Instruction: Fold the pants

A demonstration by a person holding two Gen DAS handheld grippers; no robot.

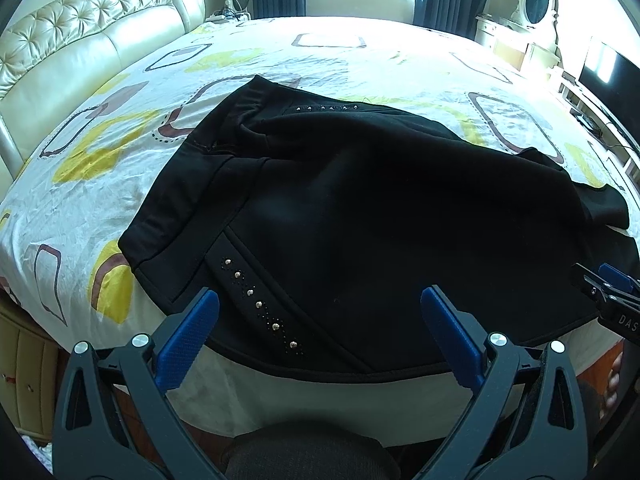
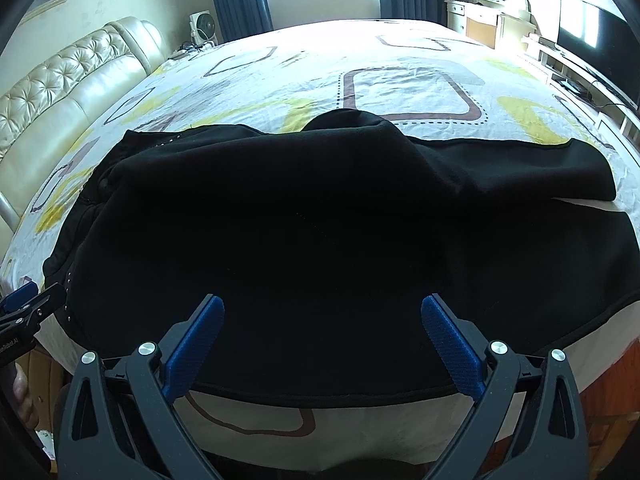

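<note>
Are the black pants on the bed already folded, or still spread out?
Spread out, not neatly folded: the black pants cover the near part of the bed, waistband at left, fabric rumpled. Both grippers are open.

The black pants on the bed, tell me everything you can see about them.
The black pants look like soft, matte knit. They lie rumpled across the patterned bedsheet, near edge overhanging the bed's front. Waistband to the left; small metallic studs line a seam. A leg runs off right. Neither open gripper touches them.
</note>
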